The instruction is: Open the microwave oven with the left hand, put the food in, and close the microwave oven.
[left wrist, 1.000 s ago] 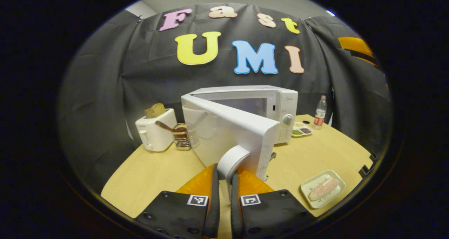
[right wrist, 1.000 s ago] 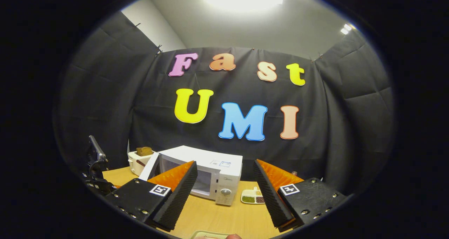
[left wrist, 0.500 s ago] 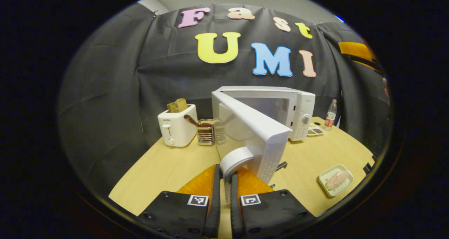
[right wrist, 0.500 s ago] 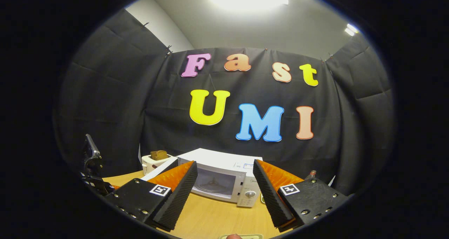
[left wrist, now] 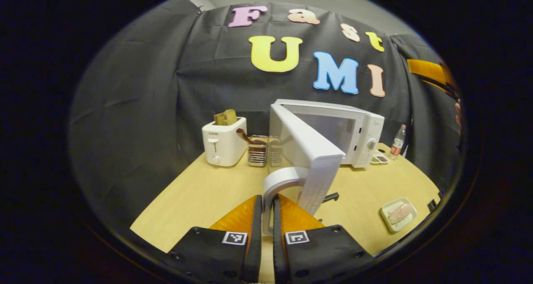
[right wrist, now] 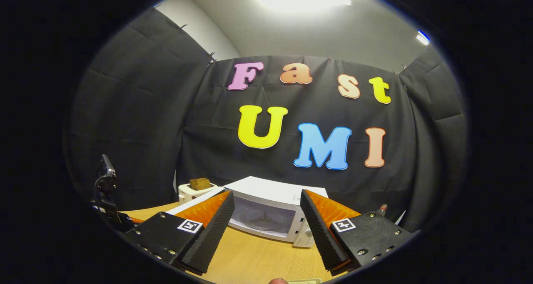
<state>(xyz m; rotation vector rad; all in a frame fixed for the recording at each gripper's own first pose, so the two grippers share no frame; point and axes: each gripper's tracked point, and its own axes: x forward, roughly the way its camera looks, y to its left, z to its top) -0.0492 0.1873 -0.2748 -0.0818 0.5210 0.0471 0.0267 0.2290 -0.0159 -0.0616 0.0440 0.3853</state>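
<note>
The left gripper view looks from low over the near edge of the table (left wrist: 200,196), facing the booth wall, close behind the open microwave door (left wrist: 310,150). The right gripper view sits farther back, tilted upward toward wall and ceiling. The 2 views share the microwave (right wrist: 266,209), the toaster (right wrist: 193,190) and the table.

A pale wooden table (left wrist: 200,196) carries a white microwave oven (left wrist: 358,128) at the back with its door swung open. Left of it stand a white toaster (left wrist: 222,142) and a wire utensil holder (left wrist: 258,153). Right of it are a small divided dish (left wrist: 379,159) and a plastic bottle (left wrist: 398,139), with a pale rectangular plate of food (left wrist: 397,214) near the front edge.
</note>
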